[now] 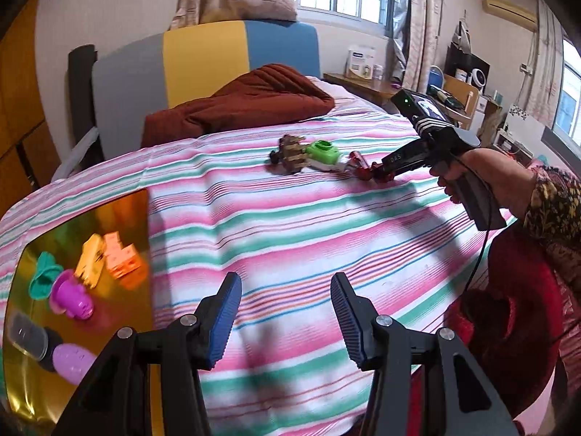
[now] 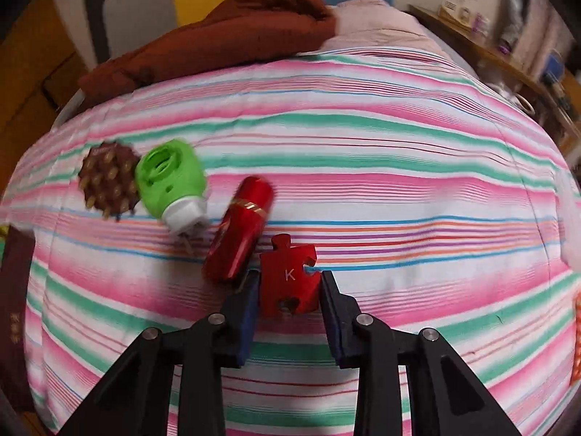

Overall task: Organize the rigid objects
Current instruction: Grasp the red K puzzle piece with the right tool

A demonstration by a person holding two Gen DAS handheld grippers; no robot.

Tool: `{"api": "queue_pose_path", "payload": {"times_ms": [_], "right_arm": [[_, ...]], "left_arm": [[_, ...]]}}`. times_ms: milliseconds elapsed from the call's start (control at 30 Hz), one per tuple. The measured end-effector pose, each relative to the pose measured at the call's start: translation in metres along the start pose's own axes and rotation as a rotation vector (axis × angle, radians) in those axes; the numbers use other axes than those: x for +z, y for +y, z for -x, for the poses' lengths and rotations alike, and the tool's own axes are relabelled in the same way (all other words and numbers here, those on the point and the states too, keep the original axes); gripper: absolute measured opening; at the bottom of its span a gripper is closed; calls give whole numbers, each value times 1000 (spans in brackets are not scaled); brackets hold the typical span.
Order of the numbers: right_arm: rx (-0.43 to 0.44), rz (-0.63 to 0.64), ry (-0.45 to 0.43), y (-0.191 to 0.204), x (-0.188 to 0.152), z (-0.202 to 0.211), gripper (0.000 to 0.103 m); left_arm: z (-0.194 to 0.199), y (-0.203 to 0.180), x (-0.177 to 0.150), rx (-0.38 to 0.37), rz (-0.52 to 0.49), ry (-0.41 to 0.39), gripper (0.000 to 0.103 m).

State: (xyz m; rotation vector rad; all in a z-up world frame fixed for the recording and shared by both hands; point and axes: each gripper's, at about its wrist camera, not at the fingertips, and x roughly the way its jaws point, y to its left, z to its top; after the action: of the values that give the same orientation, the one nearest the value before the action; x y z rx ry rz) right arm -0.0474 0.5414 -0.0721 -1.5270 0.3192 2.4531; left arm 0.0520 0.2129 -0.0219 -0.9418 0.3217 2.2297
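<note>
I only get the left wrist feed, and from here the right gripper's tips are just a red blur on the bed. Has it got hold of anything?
Observer: Yes. The right gripper is shut on a red puzzle piece marked K.
Operator: What lies right beside it?
Observer: A red cylinder with a gold band, lying just left of the piece, by the left finger.
Operator: Is the green plug-in thing clear of that?
Observer: The green plug-in device lies further left, beside a brown bristled brush; whether it touches the cylinder I cannot tell.
</note>
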Motion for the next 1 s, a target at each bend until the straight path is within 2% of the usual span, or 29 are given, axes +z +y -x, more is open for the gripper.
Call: {"api": "queue_pose_path", "payload": {"times_ms": [100, 200, 400, 533, 700, 767, 1000], "right_arm": [[-132, -15, -9, -15, 1, 3, 33], [-189, -37, 25, -24, -1, -2, 33], [-116, -148, 40, -41, -5, -4, 33], [-121, -164, 40, -45, -6, -1, 32], [-114, -202, 43, -53, -4, -1, 32], [-102, -234, 40, -58, -4, -1, 32], [-77, -308, 34, -72, -2, -1, 32]], "left_arm": [[-10, -11, 13, -31, -12, 1, 52], [-27, -27, 29, -60, -38, 7, 52], [-72, -57, 69, -117, -21, 29, 52], [-107, -77, 91, -132, -28, 59, 52], [-148, -97, 114, -116, -54, 82, 52], [-164, -102, 122, -139, -51, 94, 52], [-228, -115, 142, -114, -39, 161, 52]]}}
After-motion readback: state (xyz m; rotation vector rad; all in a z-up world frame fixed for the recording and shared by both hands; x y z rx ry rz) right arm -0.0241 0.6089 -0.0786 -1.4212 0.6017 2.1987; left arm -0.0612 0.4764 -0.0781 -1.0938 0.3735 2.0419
